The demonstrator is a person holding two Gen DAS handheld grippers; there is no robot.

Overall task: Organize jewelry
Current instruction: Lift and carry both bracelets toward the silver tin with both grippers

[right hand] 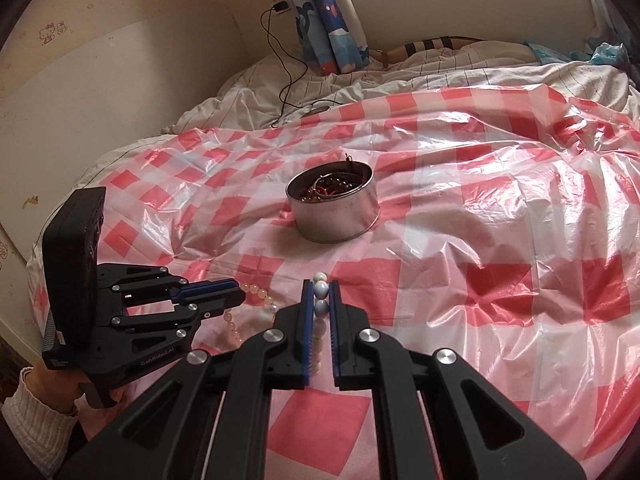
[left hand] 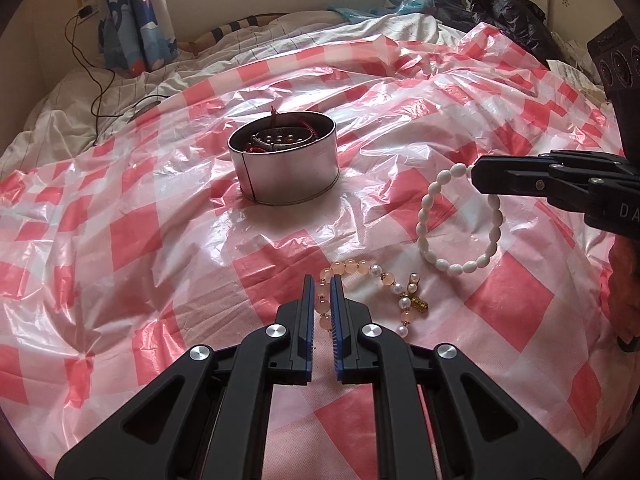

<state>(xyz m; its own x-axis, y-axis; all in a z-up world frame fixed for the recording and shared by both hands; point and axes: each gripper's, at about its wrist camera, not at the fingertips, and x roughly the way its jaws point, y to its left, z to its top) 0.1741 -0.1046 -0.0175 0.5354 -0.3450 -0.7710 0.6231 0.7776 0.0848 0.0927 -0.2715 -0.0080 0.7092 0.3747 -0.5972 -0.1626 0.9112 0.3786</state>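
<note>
A round metal tin [left hand: 286, 160] holding several pieces of jewelry sits on the red-checked plastic sheet; it also shows in the right wrist view [right hand: 334, 208]. My left gripper [left hand: 321, 282] is shut on a peach and pearl bead bracelet [left hand: 380, 280] that lies on the sheet. My right gripper [right hand: 321, 286] is shut on a white oval-bead bracelet [left hand: 432, 240] and holds its top lifted, the lower loop hanging to the sheet. In the right wrist view the white beads [right hand: 321, 290] sit between the fingers, and the left gripper [right hand: 236, 294] shows at the left over the peach beads [right hand: 256, 294].
The checked plastic sheet [left hand: 140, 240] covers a bed with a rumpled white quilt [right hand: 400, 76] behind. A black cable [left hand: 96, 80] runs from the wall at the far left. Dark clothes [left hand: 504, 4] lie at the far right.
</note>
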